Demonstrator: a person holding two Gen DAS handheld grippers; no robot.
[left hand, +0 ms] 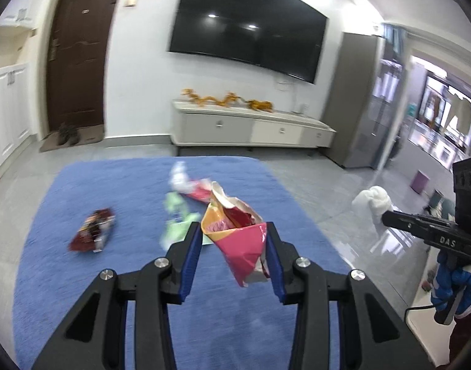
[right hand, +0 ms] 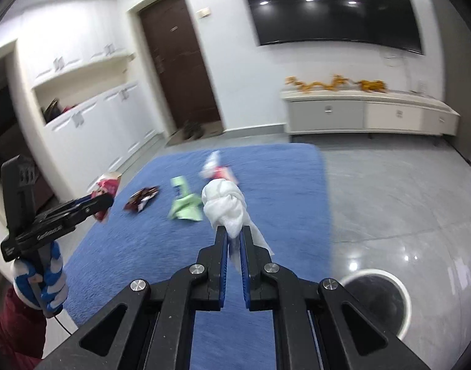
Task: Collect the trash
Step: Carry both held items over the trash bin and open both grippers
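Note:
My left gripper (left hand: 234, 231) is shut on a crumpled pink and orange snack bag (left hand: 235, 234) and holds it above the blue rug (left hand: 112, 277). My right gripper (right hand: 234, 234) is shut on a knotted white tissue wad (right hand: 224, 205), also lifted above the rug. On the rug lie a dark red wrapper (left hand: 92, 231), a light green wrapper (left hand: 177, 215) and a red and white wrapper (left hand: 190, 185). In the right wrist view the left gripper (right hand: 103, 200) shows at the left with the bag (right hand: 107, 186). The right gripper shows at the right of the left wrist view (left hand: 386, 217).
A round bin with a white rim (right hand: 375, 300) stands on the grey tile floor right of the rug. A white TV cabinet (left hand: 251, 126) stands against the far wall under a TV. A brown door (left hand: 78, 49) and white cupboards are at the left.

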